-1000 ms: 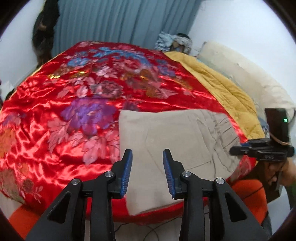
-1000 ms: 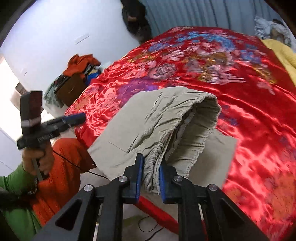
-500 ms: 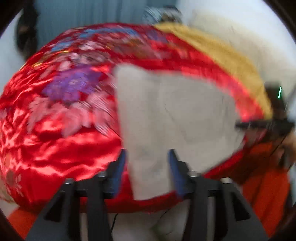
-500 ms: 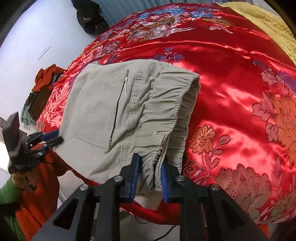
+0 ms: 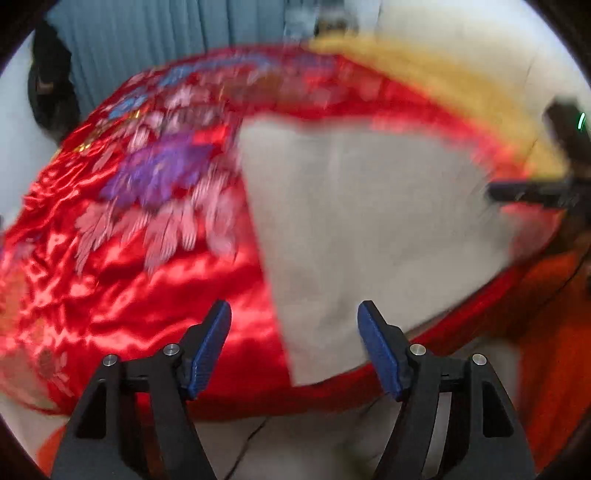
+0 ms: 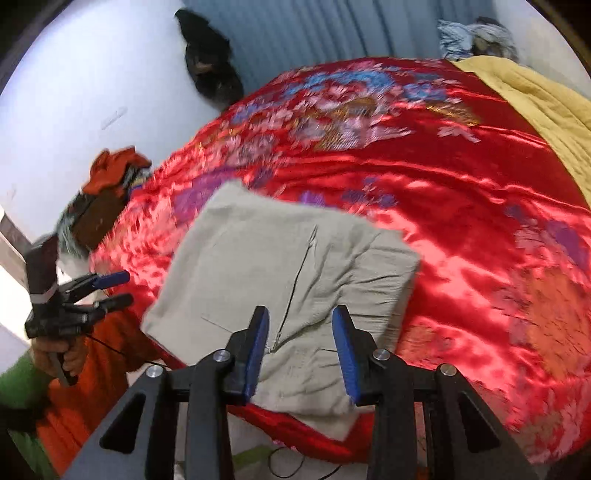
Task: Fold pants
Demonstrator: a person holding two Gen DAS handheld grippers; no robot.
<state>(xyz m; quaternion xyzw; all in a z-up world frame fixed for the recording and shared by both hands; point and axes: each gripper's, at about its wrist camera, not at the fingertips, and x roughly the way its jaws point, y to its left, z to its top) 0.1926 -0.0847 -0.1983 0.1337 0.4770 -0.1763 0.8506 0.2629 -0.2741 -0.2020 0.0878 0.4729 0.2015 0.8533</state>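
My right gripper (image 6: 299,347) is spread wide, blue pads (image 6: 255,350) apart and gripping nothing, poised just above the near edge of the pants (image 6: 280,266). The zip line of the pants runs up from between my fingers toward twelve o'clock. The pants lie folded in a flat beige block on the red quilt (image 6: 443,221), near the bed's front edge, their lower corner hanging a little over it at six o'clock.

My left gripper (image 5: 293,347) is wide too, empty, with the pants (image 5: 362,221) ahead and to the right, from twelve round to two o'clock; that view is blurred, so detail of the cloth is lost. The left edge of the pants runs up from between those fingers.

Out at nine o'clock in the right view I see my left gripper (image 6: 110,290) held in my hand (image 6: 55,354), clear of the cloth. At one o'clock lies a yellow blanket (image 6: 535,99); at eleven, the blue curtain (image 6: 314,33).
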